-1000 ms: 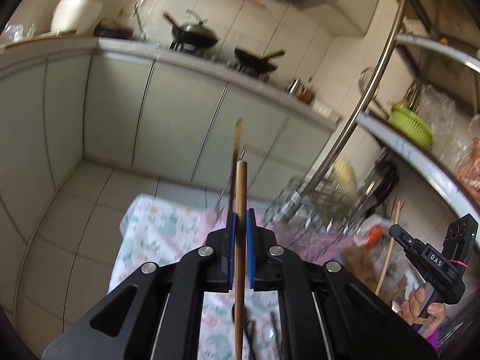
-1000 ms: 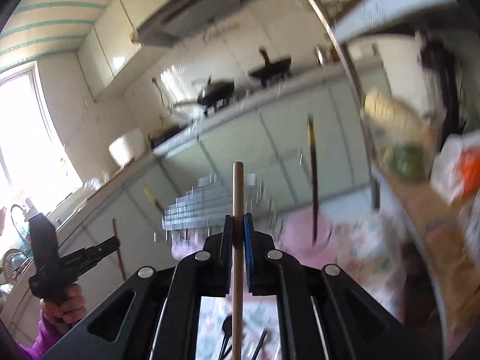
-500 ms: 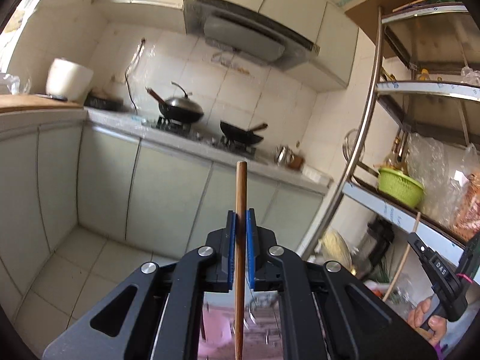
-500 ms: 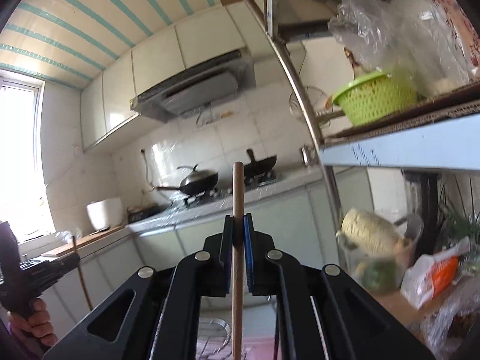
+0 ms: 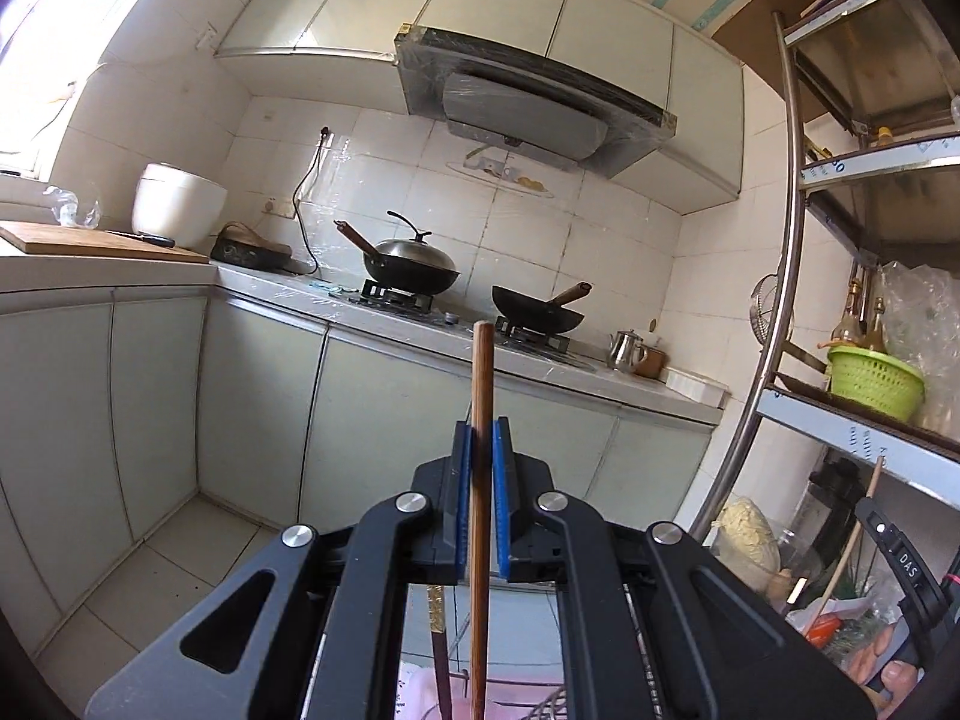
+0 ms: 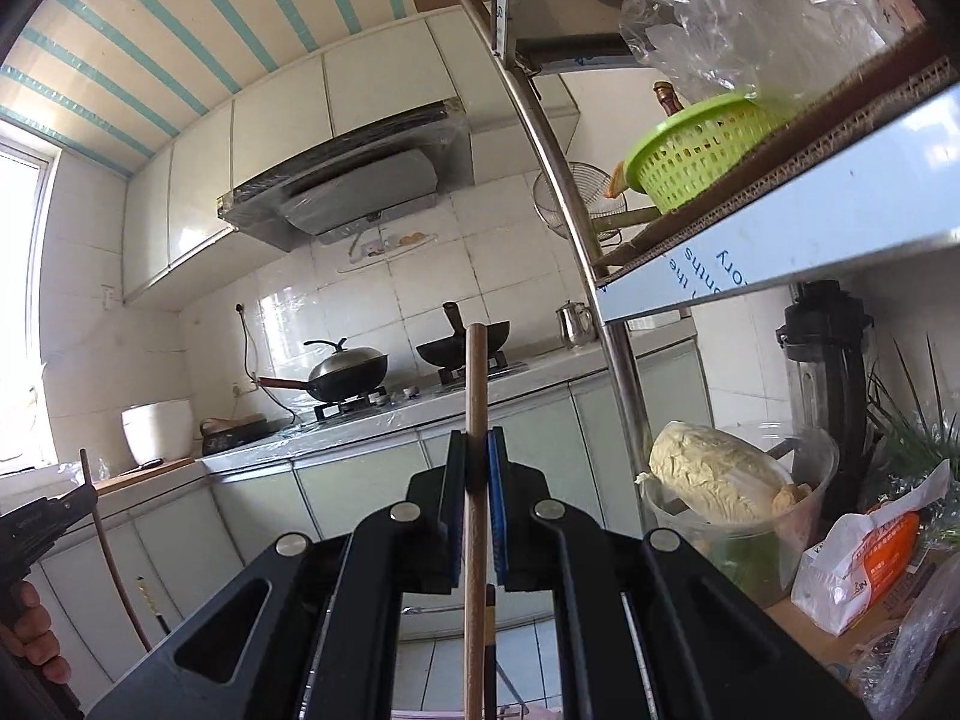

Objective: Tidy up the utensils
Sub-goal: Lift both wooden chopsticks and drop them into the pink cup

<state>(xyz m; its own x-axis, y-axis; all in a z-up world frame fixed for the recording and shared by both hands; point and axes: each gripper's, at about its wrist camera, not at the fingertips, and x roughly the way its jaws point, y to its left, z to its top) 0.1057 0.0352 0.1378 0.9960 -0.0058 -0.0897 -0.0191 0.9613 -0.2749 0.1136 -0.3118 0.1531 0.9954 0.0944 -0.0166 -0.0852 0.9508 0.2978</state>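
Note:
My left gripper [image 5: 480,438] is shut on a brown wooden stick-like utensil handle [image 5: 482,372] that stands upright between the blue pads. A dark chopstick with a gold band [image 5: 437,612] shows below the jaws. My right gripper [image 6: 477,450] is shut on a similar wooden handle [image 6: 477,378], also upright. The right gripper shows at the right edge of the left wrist view [image 5: 888,546], holding its thin stick [image 5: 858,534]. The left gripper shows at the left edge of the right wrist view [image 6: 42,525] with its stick [image 6: 102,534]. Both point up at the kitchen wall.
A counter with two woks on a stove [image 5: 414,270], a rice cooker [image 5: 177,204] and a cutting board lies ahead. A metal shelf rack [image 6: 576,192] stands at the right with a green basket [image 6: 702,144], a cabbage tub [image 6: 720,480] and bags.
Both grippers have tilted upward, from looking down at the floral table and wire rack to looking at the stove wall and shelves. Both stay shut on their wooden handles.

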